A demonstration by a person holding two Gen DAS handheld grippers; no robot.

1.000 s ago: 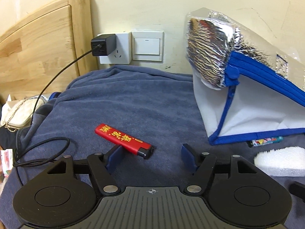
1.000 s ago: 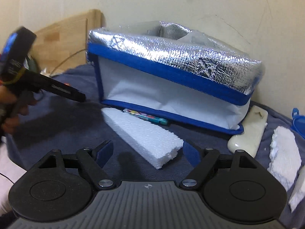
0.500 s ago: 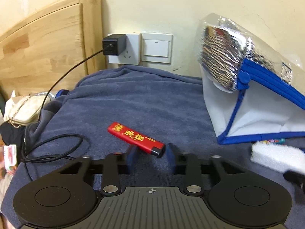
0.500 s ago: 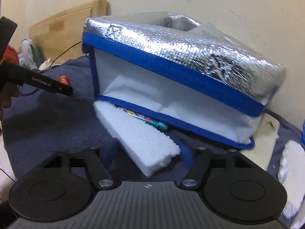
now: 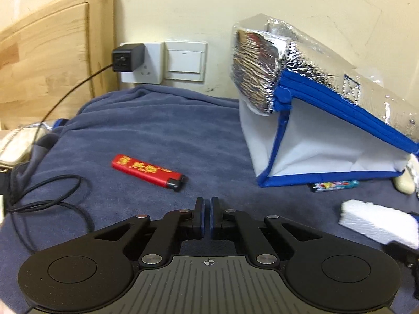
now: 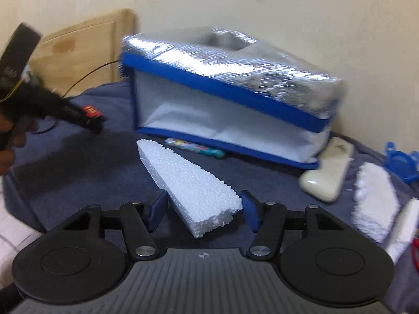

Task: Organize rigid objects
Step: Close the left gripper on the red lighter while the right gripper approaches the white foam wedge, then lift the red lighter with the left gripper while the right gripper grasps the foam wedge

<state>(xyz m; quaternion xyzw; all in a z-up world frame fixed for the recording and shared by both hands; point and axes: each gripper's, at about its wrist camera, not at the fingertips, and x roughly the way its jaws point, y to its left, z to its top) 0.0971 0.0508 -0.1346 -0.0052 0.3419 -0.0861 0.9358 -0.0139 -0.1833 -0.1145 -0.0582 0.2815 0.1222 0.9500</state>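
Little is judged to be done: nothing can be seen inside the foil-lined bag (image 5: 324,130), which lies on its side on the blue blanket (image 5: 162,130). The left gripper (image 5: 207,216) is pressed together on nothing, just short of the red lighter (image 5: 148,172). The right gripper (image 6: 203,209) is spread around the near end of a foam wedge (image 6: 191,185); contact cannot be told. A candy tube (image 5: 335,185), a cream case (image 6: 326,175) and more foam (image 6: 374,198) are left beside the bag. A black cable (image 5: 52,198) is looped near the lighter.
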